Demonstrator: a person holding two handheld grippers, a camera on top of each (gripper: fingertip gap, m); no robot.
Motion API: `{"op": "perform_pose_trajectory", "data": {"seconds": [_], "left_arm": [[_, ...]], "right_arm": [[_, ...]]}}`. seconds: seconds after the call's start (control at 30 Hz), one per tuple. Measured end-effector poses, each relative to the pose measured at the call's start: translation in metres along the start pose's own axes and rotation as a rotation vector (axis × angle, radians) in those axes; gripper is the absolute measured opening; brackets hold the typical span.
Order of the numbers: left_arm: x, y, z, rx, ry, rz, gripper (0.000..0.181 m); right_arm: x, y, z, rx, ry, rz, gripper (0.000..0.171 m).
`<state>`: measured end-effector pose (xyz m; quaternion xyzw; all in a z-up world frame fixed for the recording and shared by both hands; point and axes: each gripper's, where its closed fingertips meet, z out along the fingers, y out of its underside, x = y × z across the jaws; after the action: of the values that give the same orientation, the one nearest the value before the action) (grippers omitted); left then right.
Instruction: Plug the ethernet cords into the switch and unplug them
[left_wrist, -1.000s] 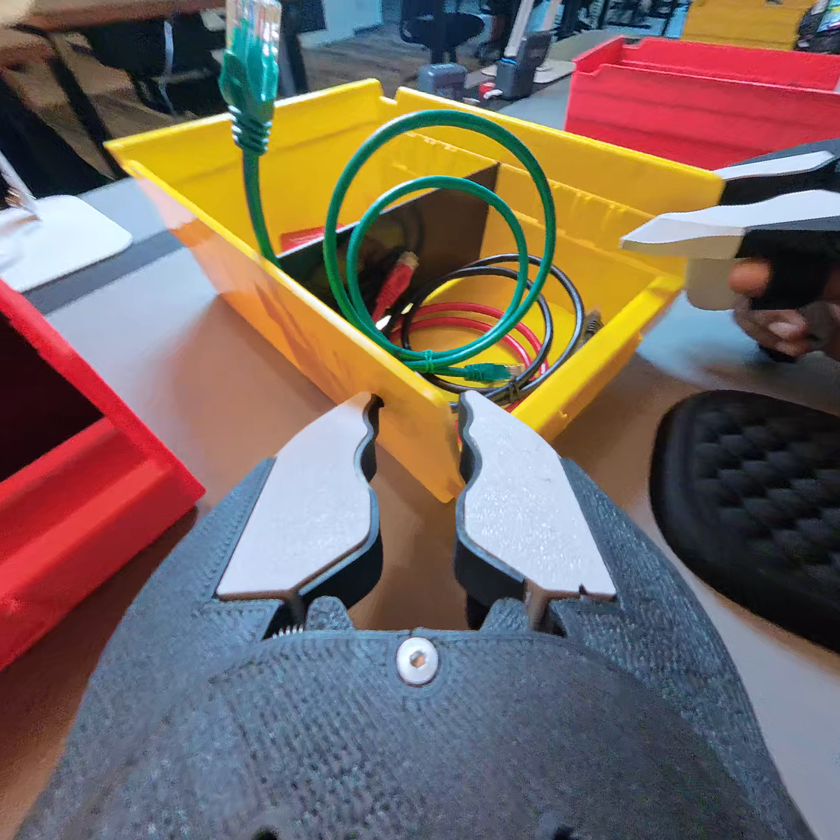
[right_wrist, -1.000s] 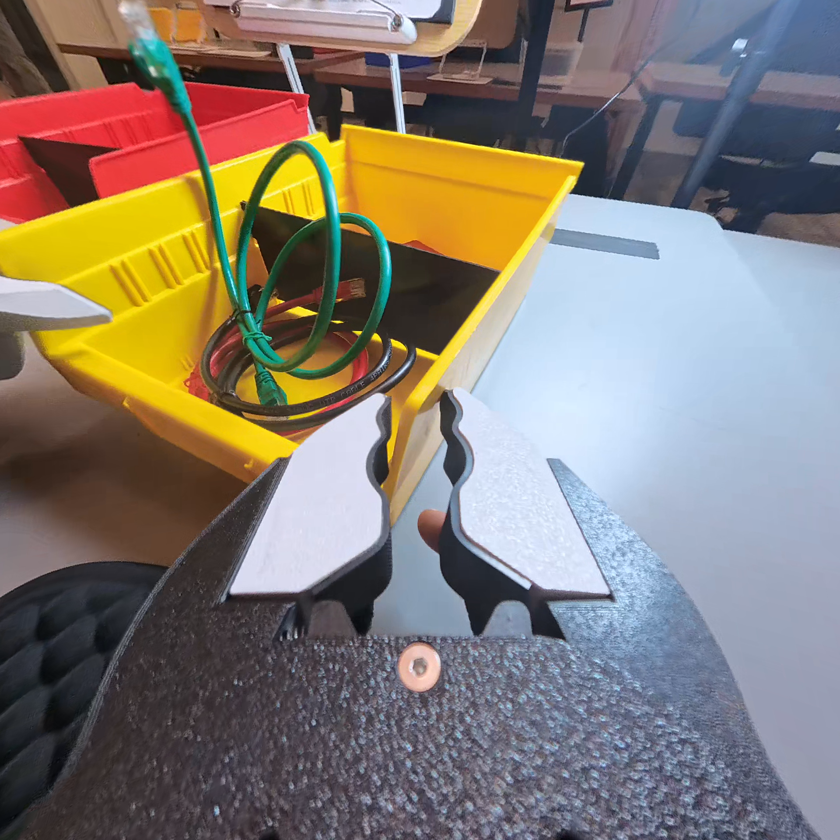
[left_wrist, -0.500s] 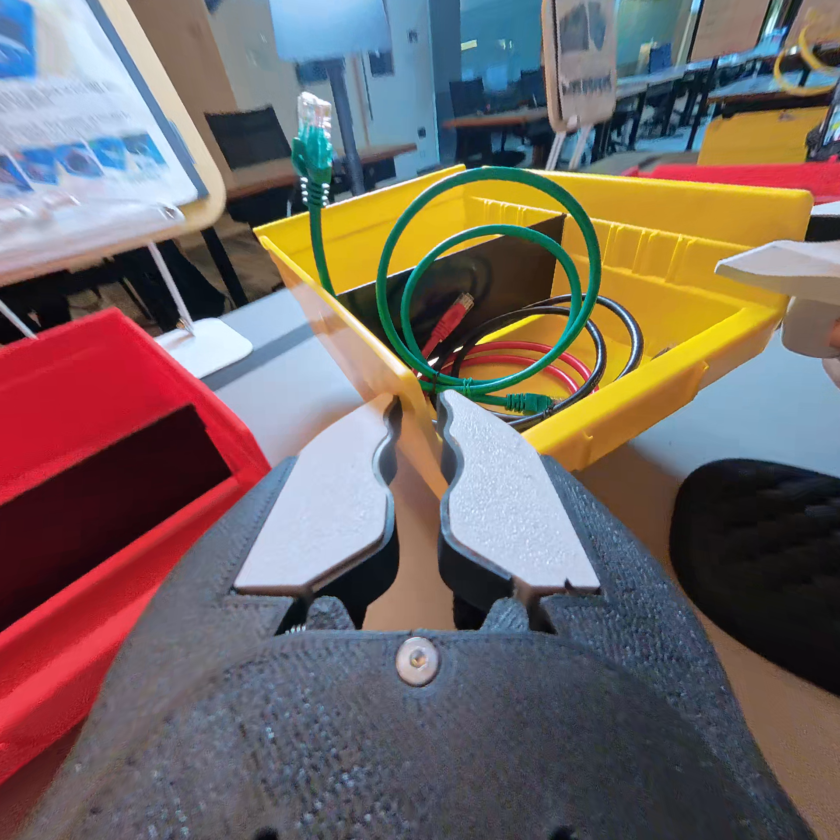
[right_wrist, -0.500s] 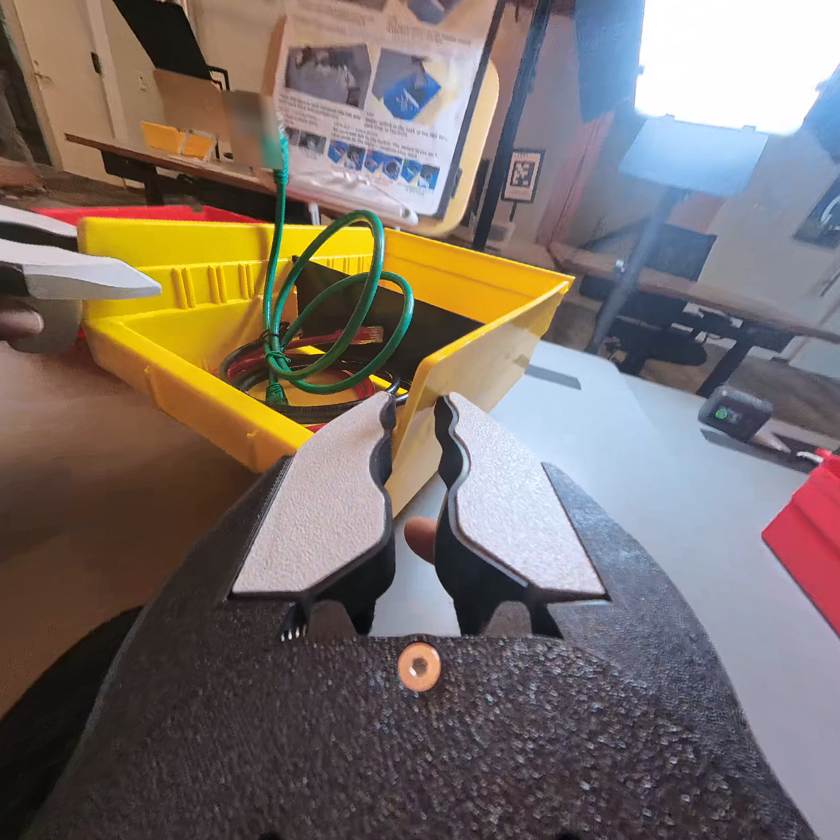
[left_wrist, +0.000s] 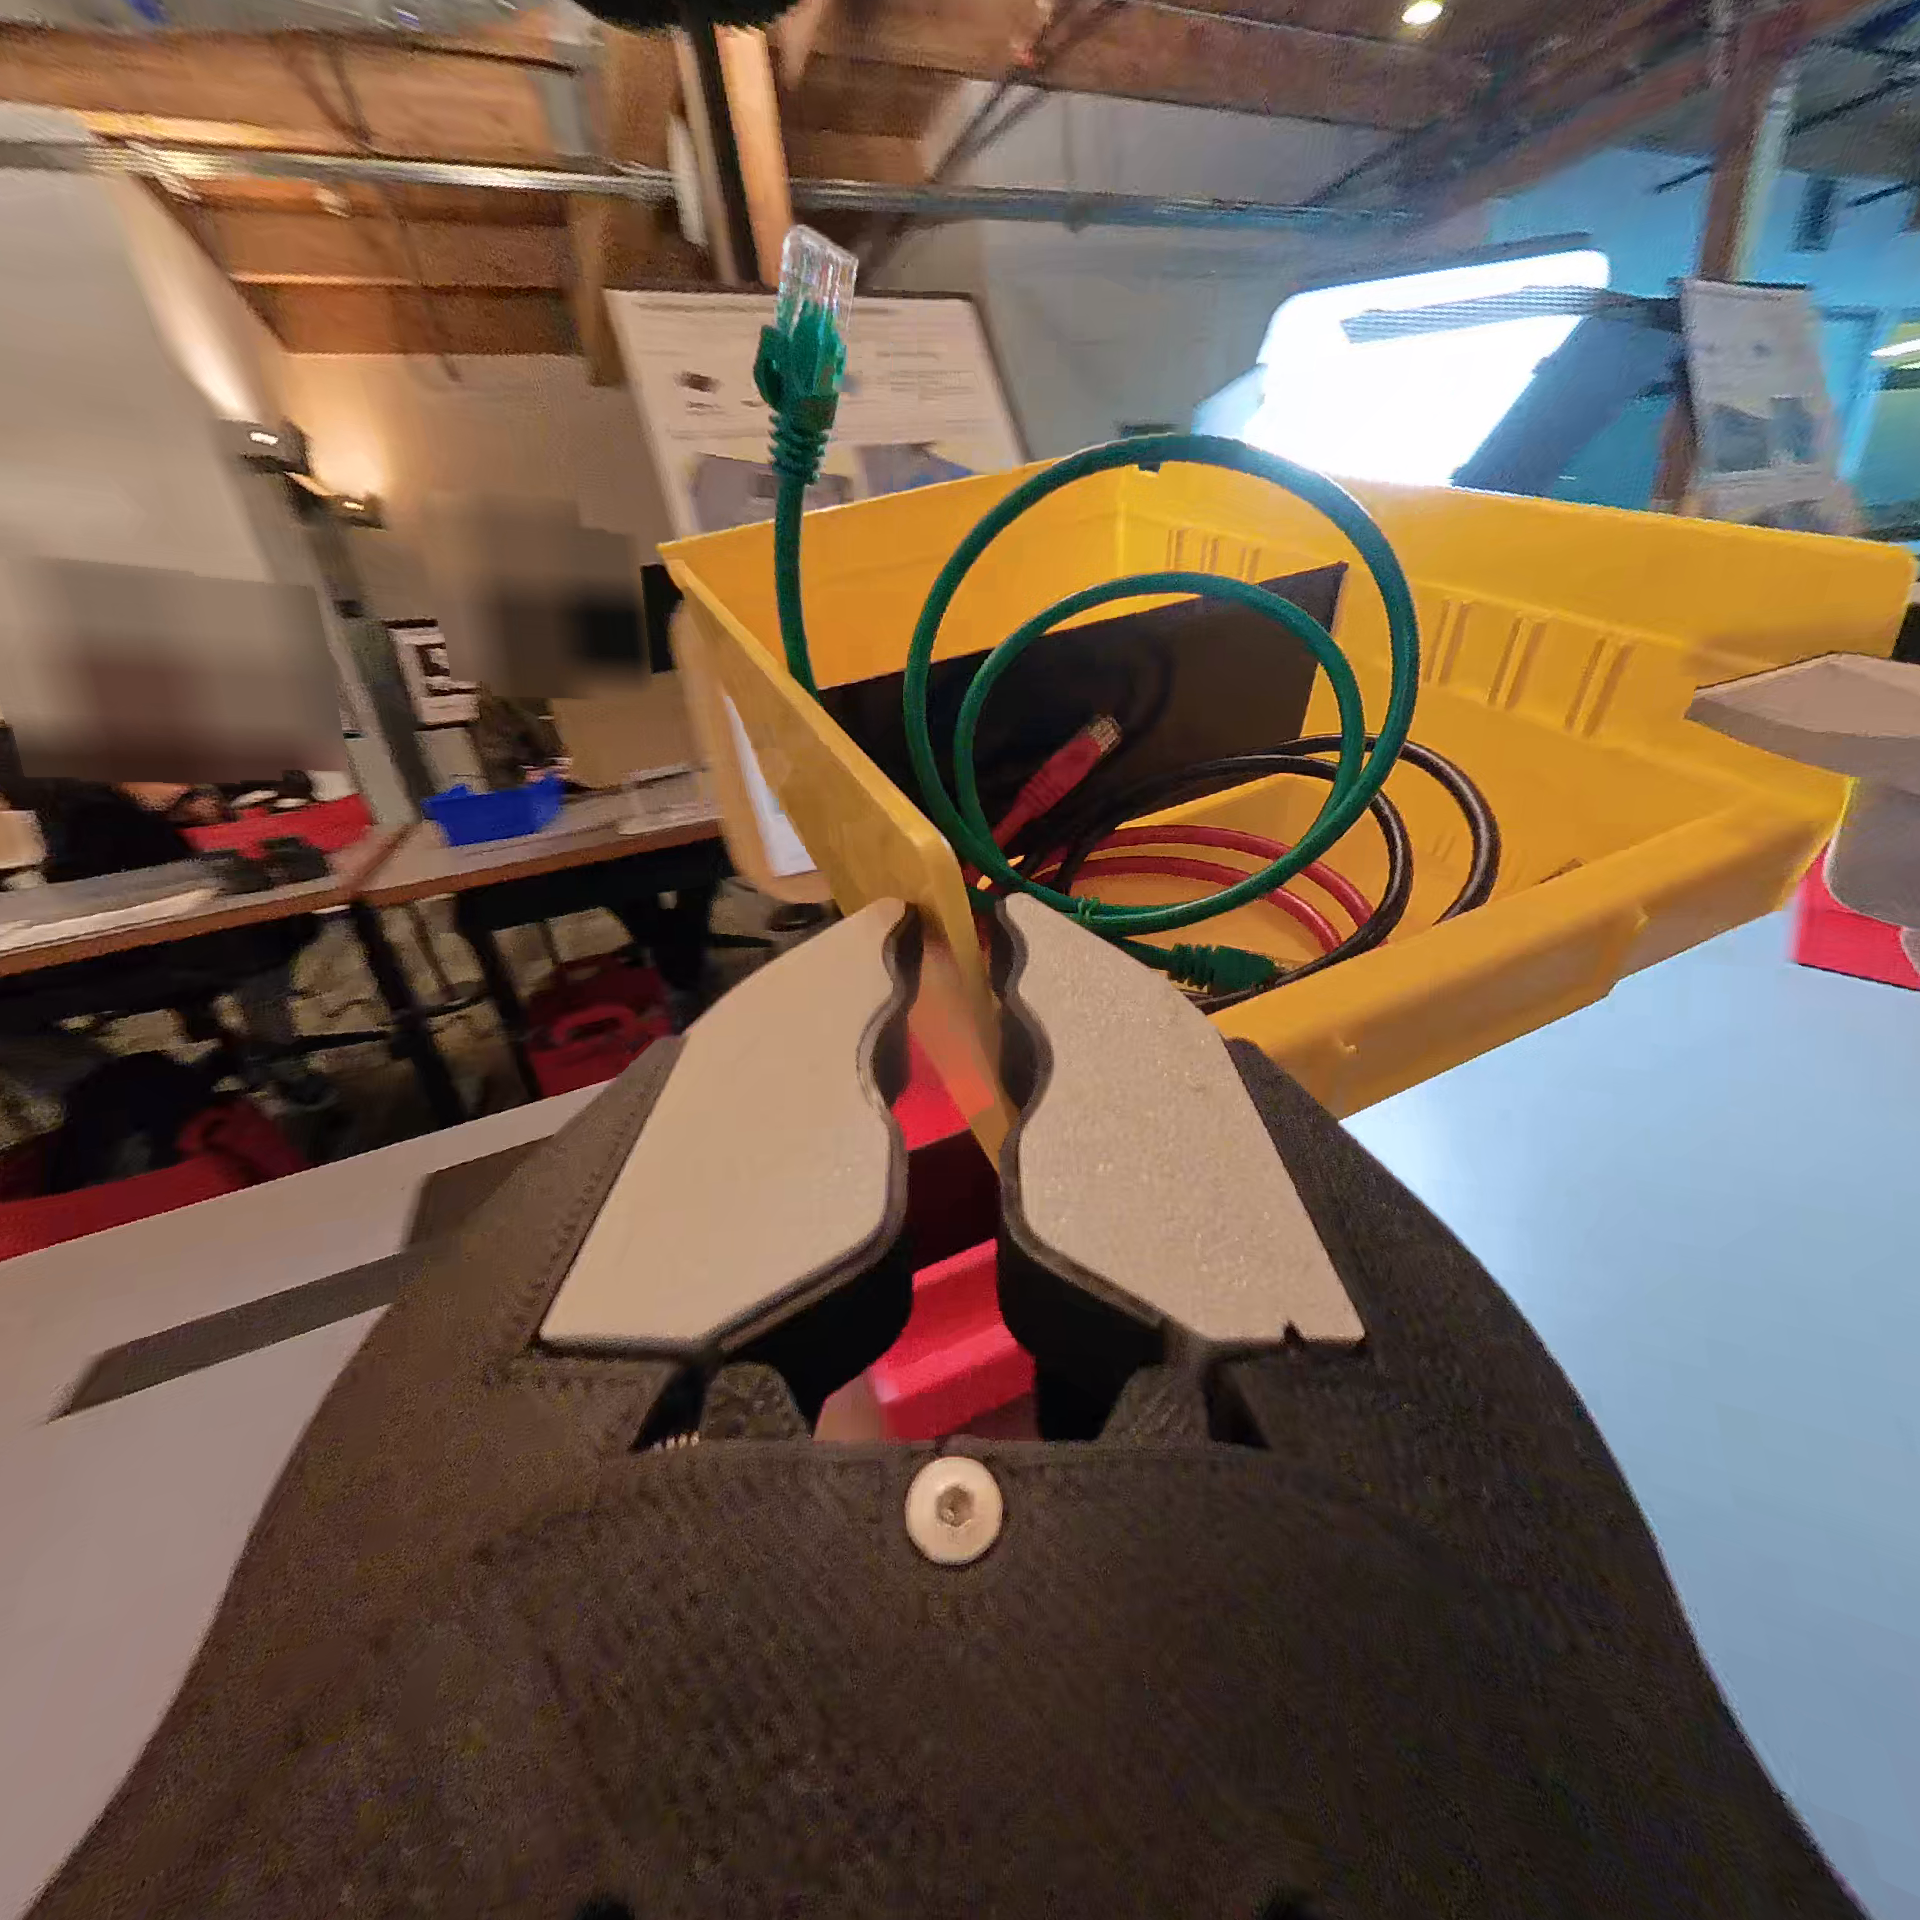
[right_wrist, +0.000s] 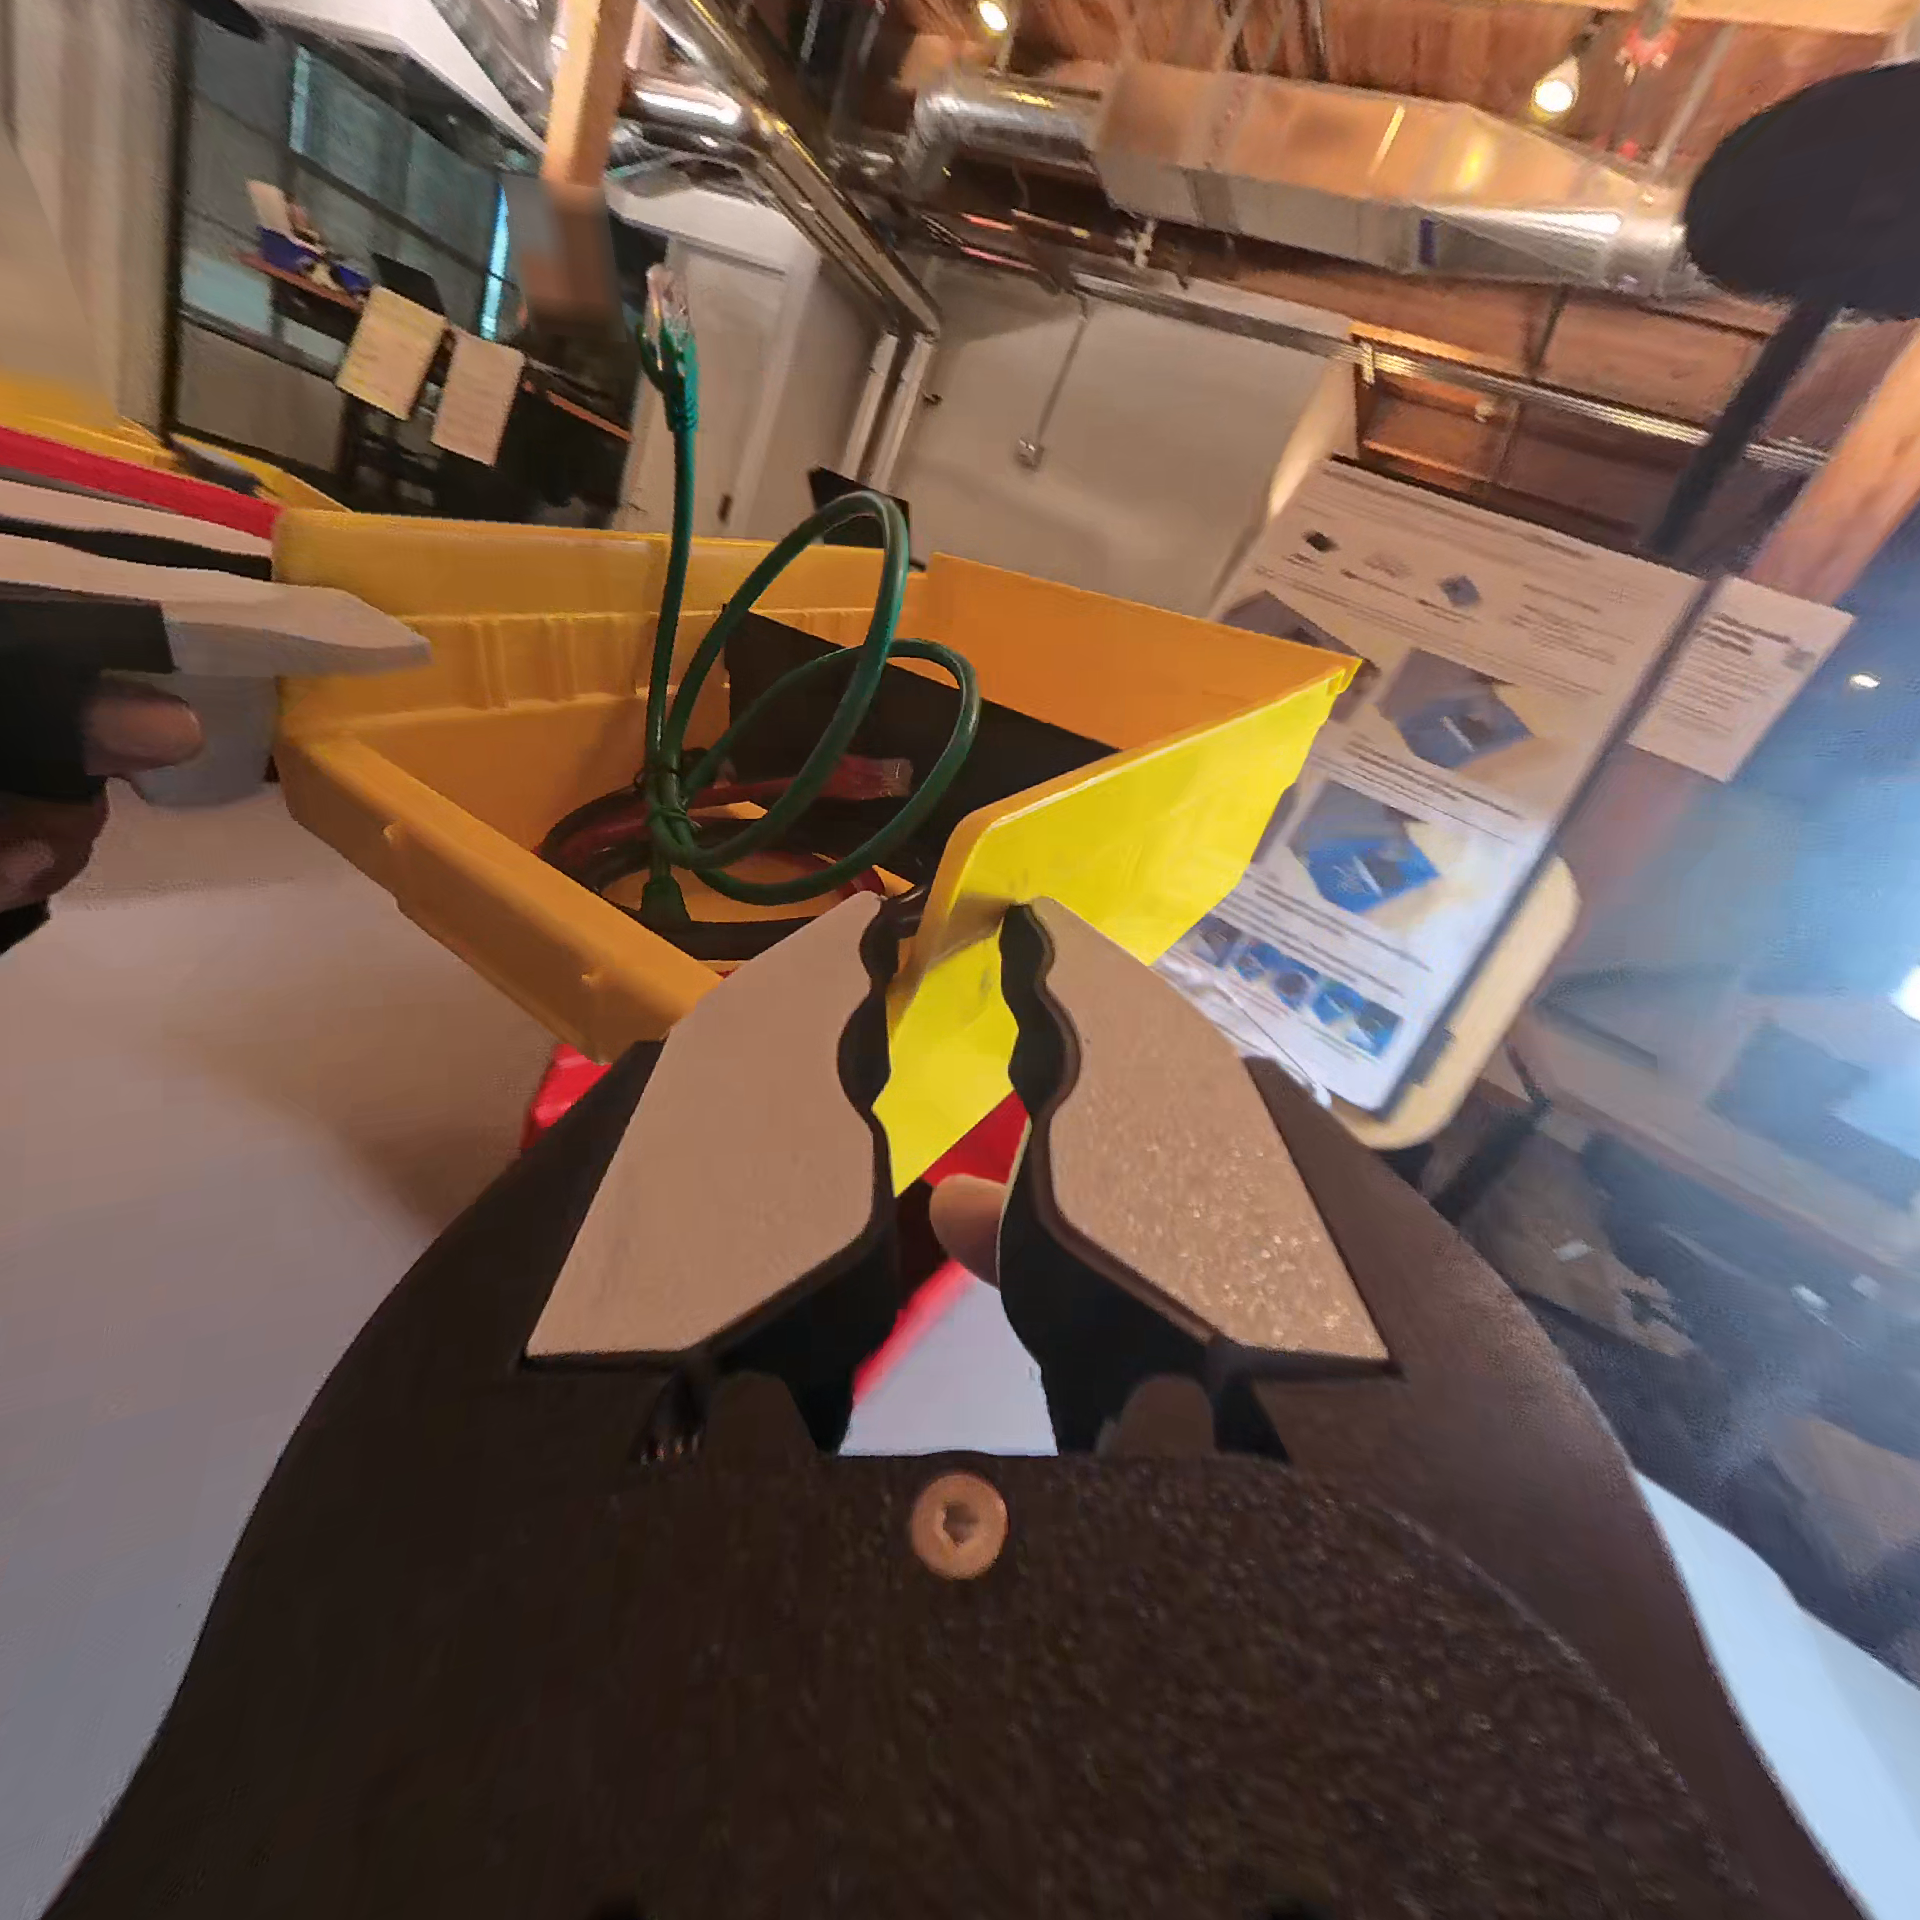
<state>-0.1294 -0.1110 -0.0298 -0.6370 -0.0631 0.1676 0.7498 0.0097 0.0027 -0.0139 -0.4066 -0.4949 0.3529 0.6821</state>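
Observation:
A yellow bin (left_wrist: 1558, 644) holds coiled ethernet cords. A green cord (left_wrist: 800, 384) sticks up with its clear plug on top, and a red cord (left_wrist: 1060, 769) and a black cord (left_wrist: 1455, 831) lie on the bottom. My left gripper (left_wrist: 951, 914) is shut on the bin's near left side wall. My right gripper (right_wrist: 945, 914) is shut on the opposite side wall of the bin (right_wrist: 1143, 831), with the green cord (right_wrist: 681, 520) ahead. The bin hangs above the table. Each gripper shows at the other view's edge (left_wrist: 1808, 717) (right_wrist: 260, 634). No switch is in view.
A black divider (left_wrist: 1195, 665) crosses the bin. A red bin (left_wrist: 935, 1340) lies below my left fingers. The pale table top (left_wrist: 1610, 1247) spreads to the right. A poster board on a stand (right_wrist: 1455, 727) is behind the bin. Other tables (left_wrist: 312, 894) stand farther back.
Both grippers have closed tighter on the bin's side walls and lifted it off the table. The views have swung upward, and the black pad has left view.

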Motion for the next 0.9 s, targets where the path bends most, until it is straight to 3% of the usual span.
{"op": "perform_pose_trajectory", "data": {"seconds": [0.2,0.4,0.6,0.9], "left_arm": [[-0.104,0.015,-0.056,0.022,-0.249,0.048,0.008],[-0.173,0.060,-0.093,-0.032,-0.394,-0.087,0.006],[-0.200,0.105,-0.115,-0.071,-0.447,-0.151,0.005],[-0.210,0.154,-0.113,-0.176,-0.429,-0.257,0.007]], "right_arm": [[-0.089,-0.005,0.079,0.060,-0.150,0.077,0.020],[-0.165,0.021,0.123,0.064,-0.259,0.136,0.022],[-0.207,0.063,0.146,0.024,-0.340,0.215,0.022],[-0.231,0.119,0.153,-0.083,-0.359,0.232,0.023]]}}
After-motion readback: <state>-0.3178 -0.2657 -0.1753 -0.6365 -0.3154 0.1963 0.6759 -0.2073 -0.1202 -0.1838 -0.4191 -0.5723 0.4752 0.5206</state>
